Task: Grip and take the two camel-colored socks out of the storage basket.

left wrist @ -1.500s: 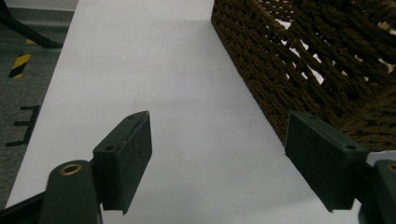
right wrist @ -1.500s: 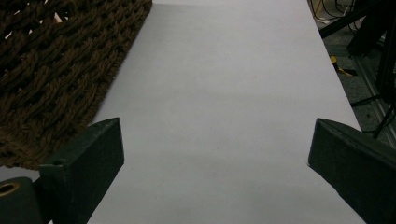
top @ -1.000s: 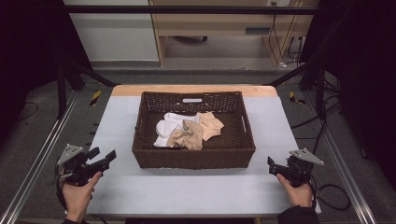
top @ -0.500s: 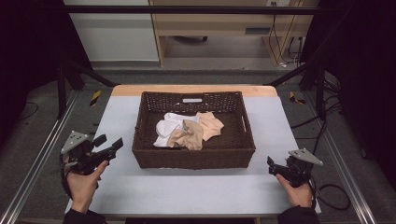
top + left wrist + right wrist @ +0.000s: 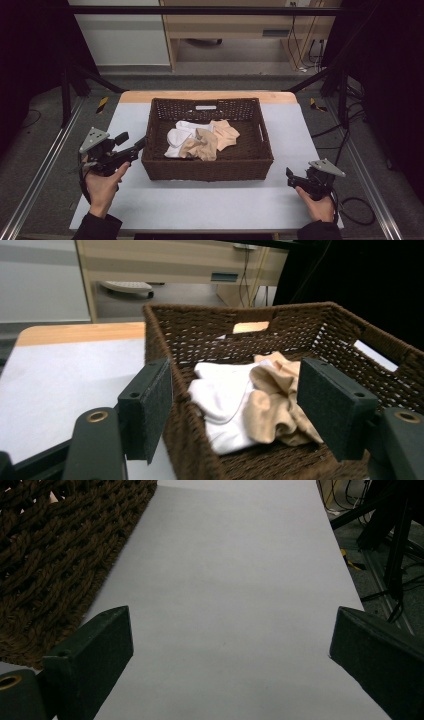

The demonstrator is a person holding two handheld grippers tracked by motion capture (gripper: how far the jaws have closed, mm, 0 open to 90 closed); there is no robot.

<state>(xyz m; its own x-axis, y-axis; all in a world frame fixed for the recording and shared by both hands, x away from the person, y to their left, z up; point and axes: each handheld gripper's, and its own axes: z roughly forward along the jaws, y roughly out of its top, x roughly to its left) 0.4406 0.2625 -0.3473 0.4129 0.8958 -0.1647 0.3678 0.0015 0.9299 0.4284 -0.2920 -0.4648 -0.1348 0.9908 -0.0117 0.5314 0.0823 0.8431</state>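
Left gripper [image 5: 139, 145] sits at approx 9 o'clock of the basket [image 5: 207, 170], jaws spread wide w/ nothing between them but the near-left corner of the wicker wall; I read that as lining up to go over the rim for the clothes. White cloth [image 5: 225, 395] and beige cloth [image 5: 275, 400] lie bunched mid-basket, touching, beige partly on top. Right gripper [image 5: 291, 176] rests low on the counter [image 5: 210, 205] at approx 4 o'clock of the basket, jaws also released and empty, prob. parked so it's out of the way. Can't tell how many pieces are in the pile; folds hide edges, and the basket floor under them is covered.
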